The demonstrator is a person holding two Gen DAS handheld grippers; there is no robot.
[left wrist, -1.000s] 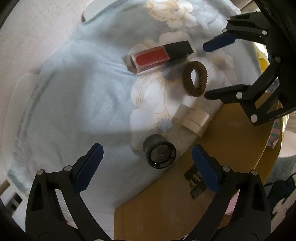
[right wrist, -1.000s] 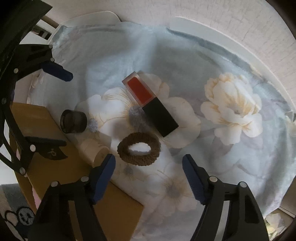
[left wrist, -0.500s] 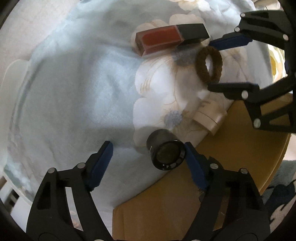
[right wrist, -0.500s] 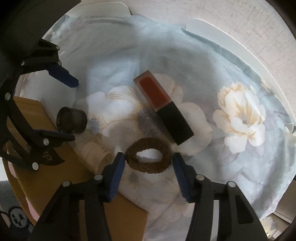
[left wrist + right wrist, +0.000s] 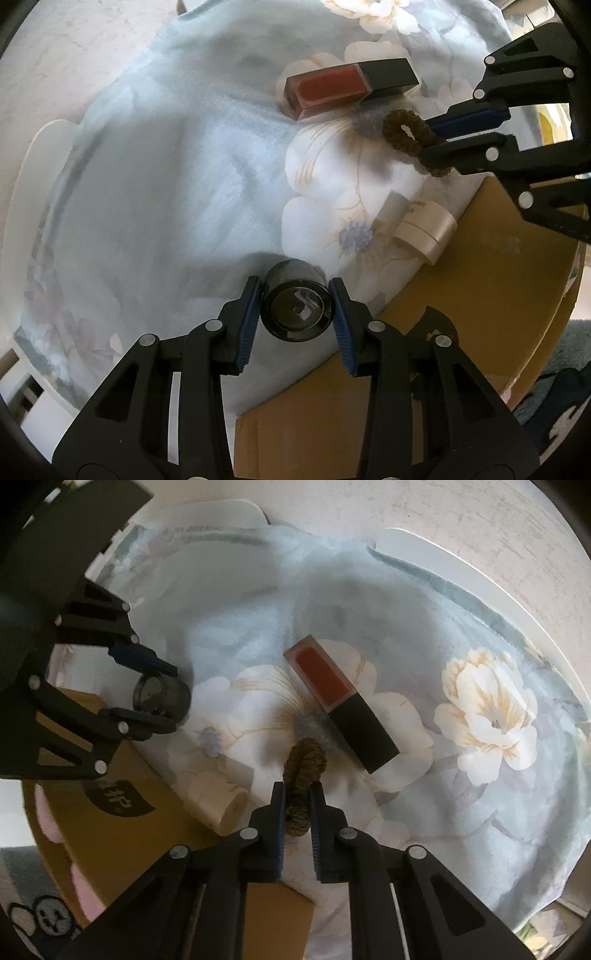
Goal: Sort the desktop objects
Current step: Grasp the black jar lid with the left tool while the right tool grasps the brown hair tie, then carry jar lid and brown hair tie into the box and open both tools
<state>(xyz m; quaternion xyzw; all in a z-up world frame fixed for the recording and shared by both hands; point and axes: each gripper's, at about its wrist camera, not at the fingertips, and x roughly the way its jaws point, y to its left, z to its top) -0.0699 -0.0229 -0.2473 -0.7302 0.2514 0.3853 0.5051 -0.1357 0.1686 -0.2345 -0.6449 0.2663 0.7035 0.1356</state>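
Pale blue floral cloth (image 5: 155, 192) drapes the surface — white wall (image 5: 461, 524) beyond

Cloth (image 5: 166, 206): pale blue, printed with cream-white flowers. Hair tie (image 5: 304, 775): brown; jar (image 5: 295, 308): glossy black. Lip tint (image 5: 340, 701): red body, black cap; tube (image 5: 424, 230): beige.

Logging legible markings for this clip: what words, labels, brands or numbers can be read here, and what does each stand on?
Dark printed mark on the brown cardboard box: looks like "1P", seen turned and partly cut off; reading uncertain.
Faint print on the cream tube: too small and blurred to read.
Red lip gloss with black cap: no text visible.
Black jar: no readable text.
Brown hair tie: none.
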